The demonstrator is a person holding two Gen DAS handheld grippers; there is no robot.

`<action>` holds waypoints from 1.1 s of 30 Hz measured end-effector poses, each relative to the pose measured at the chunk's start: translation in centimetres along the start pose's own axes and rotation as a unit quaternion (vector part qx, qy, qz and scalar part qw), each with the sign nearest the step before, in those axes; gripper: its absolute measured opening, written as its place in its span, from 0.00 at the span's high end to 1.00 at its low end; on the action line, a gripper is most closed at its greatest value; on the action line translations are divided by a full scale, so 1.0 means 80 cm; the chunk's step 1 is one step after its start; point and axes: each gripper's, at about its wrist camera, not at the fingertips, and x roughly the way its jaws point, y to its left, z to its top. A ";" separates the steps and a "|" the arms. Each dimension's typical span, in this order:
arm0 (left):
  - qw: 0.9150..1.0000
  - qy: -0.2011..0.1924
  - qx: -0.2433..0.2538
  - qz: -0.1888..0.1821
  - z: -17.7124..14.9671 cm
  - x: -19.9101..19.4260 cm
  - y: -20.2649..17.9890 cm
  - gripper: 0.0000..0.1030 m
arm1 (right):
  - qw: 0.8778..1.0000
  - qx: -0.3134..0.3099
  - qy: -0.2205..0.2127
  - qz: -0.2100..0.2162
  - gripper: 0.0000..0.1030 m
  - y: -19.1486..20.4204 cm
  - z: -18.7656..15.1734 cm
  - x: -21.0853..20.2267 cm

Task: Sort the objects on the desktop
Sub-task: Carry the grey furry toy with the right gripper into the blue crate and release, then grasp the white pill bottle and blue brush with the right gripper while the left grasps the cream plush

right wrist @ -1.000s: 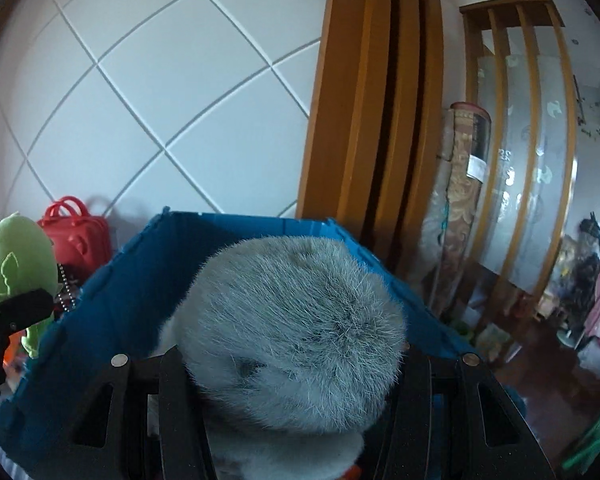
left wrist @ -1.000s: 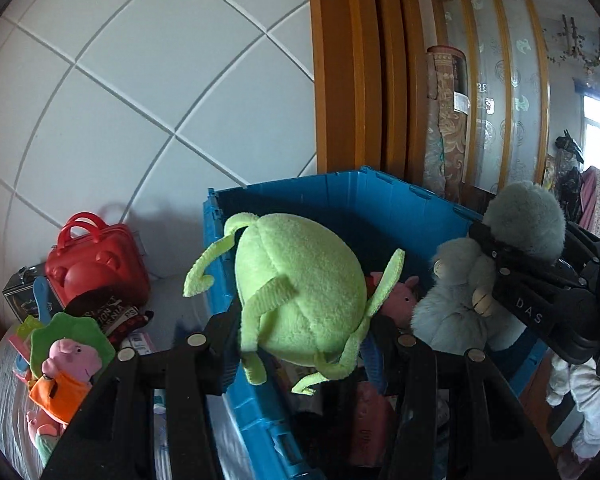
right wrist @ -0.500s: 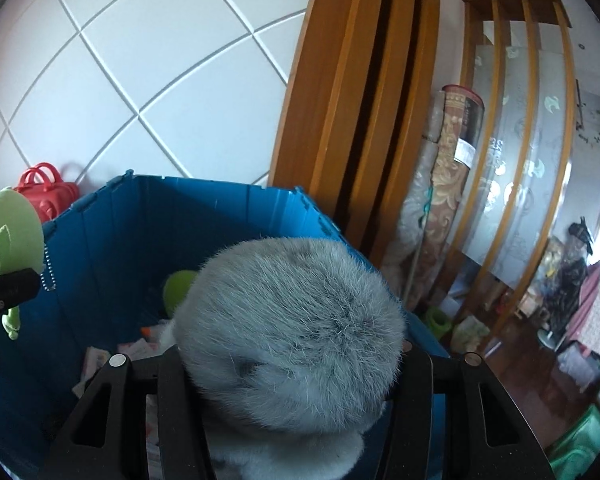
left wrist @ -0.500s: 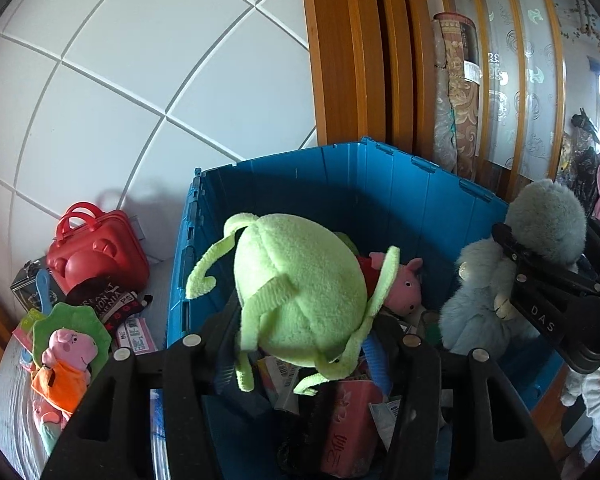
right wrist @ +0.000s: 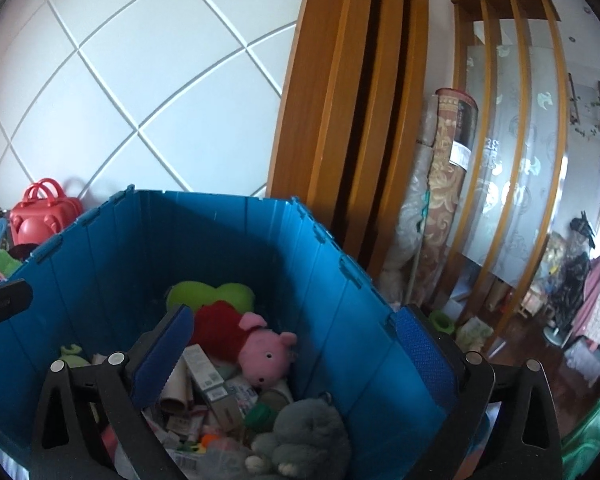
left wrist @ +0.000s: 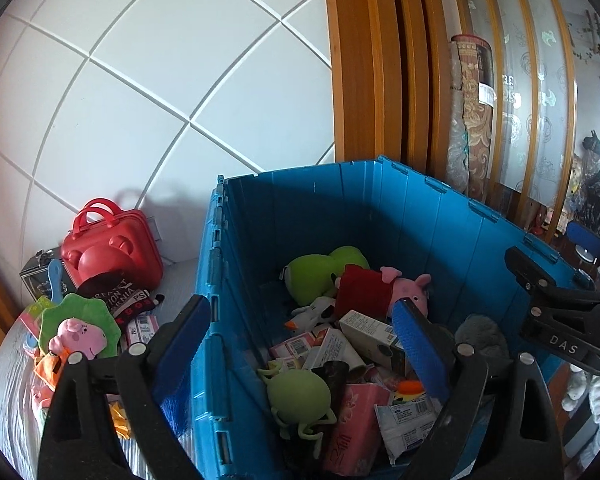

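Green plush [left wrist: 298, 394] and grey plush [right wrist: 306, 434] in blue crate [left wrist: 420, 216], both tools just opened wide, empty, red case [left wrist: 110, 246] beside.

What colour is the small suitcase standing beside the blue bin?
Red. The small suitcase shows best in the left wrist view.

Home, toy crate [left wrist: 420, 216] (plush-filled), rolled carpet [right wrist: 444, 184]

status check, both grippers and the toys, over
Both jaws just opened, empty. Green plush and grey plush lie in blue bin. Nothing blocking.
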 end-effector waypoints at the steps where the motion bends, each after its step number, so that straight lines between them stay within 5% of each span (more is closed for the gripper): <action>1: 1.000 -0.005 -0.004 0.000 0.000 -0.004 0.004 0.10 | 1.000 0.001 -0.003 0.002 0.00 0.000 0.001 -0.004; 12: 0.997 -0.048 -0.037 0.049 -0.017 -0.054 0.083 0.04 | 0.997 0.030 -0.040 0.063 0.00 0.043 0.019 -0.053; 20: 0.989 -0.025 -0.086 0.116 -0.062 -0.073 0.209 0.04 | 0.992 0.015 -0.037 0.120 0.00 0.137 0.031 -0.069; 33: 0.952 0.064 -0.167 0.250 -0.181 -0.093 0.456 0.04 | 0.976 0.006 0.005 0.219 0.00 0.327 0.029 -0.074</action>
